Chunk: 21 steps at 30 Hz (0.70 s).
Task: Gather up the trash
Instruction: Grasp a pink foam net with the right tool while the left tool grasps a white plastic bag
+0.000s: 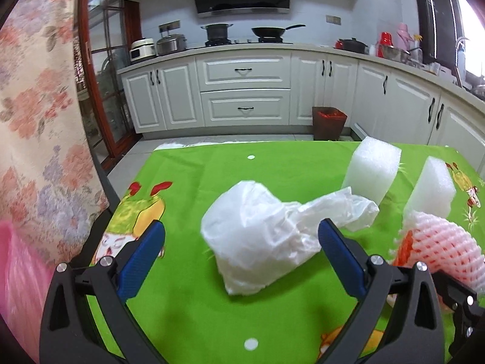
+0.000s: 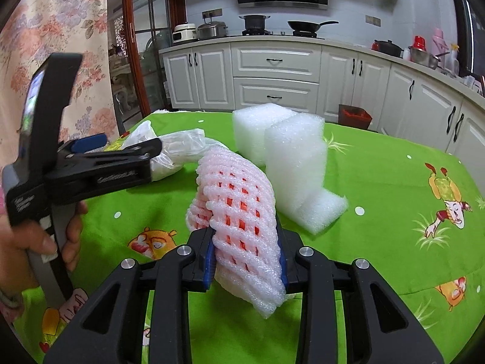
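Observation:
A crumpled white plastic bag (image 1: pixel 260 236) lies on the green cartoon tablecloth (image 1: pixel 212 318). My left gripper (image 1: pixel 241 242) is open, its blue fingers on either side of the bag. It also shows in the right wrist view (image 2: pixel 121 148), next to the bag (image 2: pixel 178 148). My right gripper (image 2: pixel 245 257) is shut on a pink foam fruit net (image 2: pixel 239 212), held above the cloth; the net shows at the right in the left wrist view (image 1: pixel 439 242). Two white foam blocks (image 2: pixel 291 154) stand behind the net; both show in the left wrist view (image 1: pixel 372 170).
A brown trash bin with a red liner (image 1: pixel 329 121) stands on the kitchen floor beyond the table's far edge, against white cabinets (image 1: pixel 245 91). A floral curtain (image 1: pixel 39 106) hangs at the left. Something pink and blurred (image 1: pixel 18 279) sits at the lower left.

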### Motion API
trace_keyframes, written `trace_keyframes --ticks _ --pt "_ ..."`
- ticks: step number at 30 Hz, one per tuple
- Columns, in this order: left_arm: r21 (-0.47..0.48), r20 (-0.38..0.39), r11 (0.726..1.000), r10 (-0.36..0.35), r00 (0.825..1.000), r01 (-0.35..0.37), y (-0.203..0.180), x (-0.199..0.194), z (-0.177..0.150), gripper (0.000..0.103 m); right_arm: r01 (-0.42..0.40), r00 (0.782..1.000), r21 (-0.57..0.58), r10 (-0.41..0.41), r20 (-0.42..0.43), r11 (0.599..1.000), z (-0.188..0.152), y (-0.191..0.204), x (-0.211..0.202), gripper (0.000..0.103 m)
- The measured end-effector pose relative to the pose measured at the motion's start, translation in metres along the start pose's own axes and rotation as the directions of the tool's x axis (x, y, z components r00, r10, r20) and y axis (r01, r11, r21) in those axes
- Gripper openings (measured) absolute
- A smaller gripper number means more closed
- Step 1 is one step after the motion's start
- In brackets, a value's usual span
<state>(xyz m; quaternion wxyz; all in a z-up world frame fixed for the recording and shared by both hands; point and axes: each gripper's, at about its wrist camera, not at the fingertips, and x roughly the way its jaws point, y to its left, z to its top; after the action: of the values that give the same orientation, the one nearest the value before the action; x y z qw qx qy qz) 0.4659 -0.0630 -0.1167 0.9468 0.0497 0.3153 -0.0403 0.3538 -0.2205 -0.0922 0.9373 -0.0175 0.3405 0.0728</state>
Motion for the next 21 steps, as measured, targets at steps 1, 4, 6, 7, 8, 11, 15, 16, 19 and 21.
trace_keyframes --ticks 1,4,6,7,8,11,15,16,19,21 --pt "0.006 -0.005 1.0 -0.008 1.0 0.008 -0.001 0.003 0.002 0.098 0.0 1.0 0.0 0.0 0.0 1.0 0.0 0.0 0.0 0.031" --pt "0.022 -0.022 0.999 -0.029 0.999 0.029 -0.003 0.012 0.004 0.098 0.002 1.0 0.006 -0.002 -0.003 1.0 0.0 -0.001 0.001 0.031" --pt "0.026 -0.054 0.998 -0.054 0.997 0.056 -0.005 0.02 0.005 0.092 0.005 1.0 0.012 -0.005 -0.006 1.0 0.0 -0.002 0.001 0.031" --pt "0.027 -0.06 0.998 -0.06 0.996 0.061 -0.005 0.021 0.006 0.088 0.006 1.0 0.013 -0.005 -0.007 1.0 0.0 -0.002 0.001 0.031" --pt "0.032 -0.065 0.998 -0.061 0.996 0.063 -0.006 0.022 0.006 0.082 0.005 1.0 0.014 -0.005 -0.009 1.0 0.0 -0.002 0.002 0.031" --pt "0.053 -0.074 0.996 -0.064 0.995 0.068 -0.011 0.024 0.005 0.068 0.006 1.0 0.012 -0.006 -0.014 1.0 0.001 -0.001 0.003 0.031" --pt "0.064 -0.064 0.996 -0.056 0.996 0.06 -0.014 0.022 0.003 0.056 0.007 1.0 0.011 -0.007 -0.014 1.0 0.001 -0.001 0.003 0.031" --pt "0.064 -0.062 0.996 -0.056 0.996 0.06 -0.014 0.021 0.003 0.055 0.008 1.0 0.011 -0.008 -0.013 1.0 0.001 -0.001 0.003 0.031" --pt "0.069 -0.059 0.996 -0.053 0.997 0.057 -0.016 0.02 0.001 0.049 0.011 1.0 0.009 -0.011 -0.014 1.0 0.001 -0.001 0.004 0.031" --pt "0.078 -0.056 0.996 -0.046 0.997 0.051 -0.018 0.02 0.001 0.048 0.013 1.0 0.006 -0.013 -0.016 1.0 0.001 0.0 0.004 0.031"
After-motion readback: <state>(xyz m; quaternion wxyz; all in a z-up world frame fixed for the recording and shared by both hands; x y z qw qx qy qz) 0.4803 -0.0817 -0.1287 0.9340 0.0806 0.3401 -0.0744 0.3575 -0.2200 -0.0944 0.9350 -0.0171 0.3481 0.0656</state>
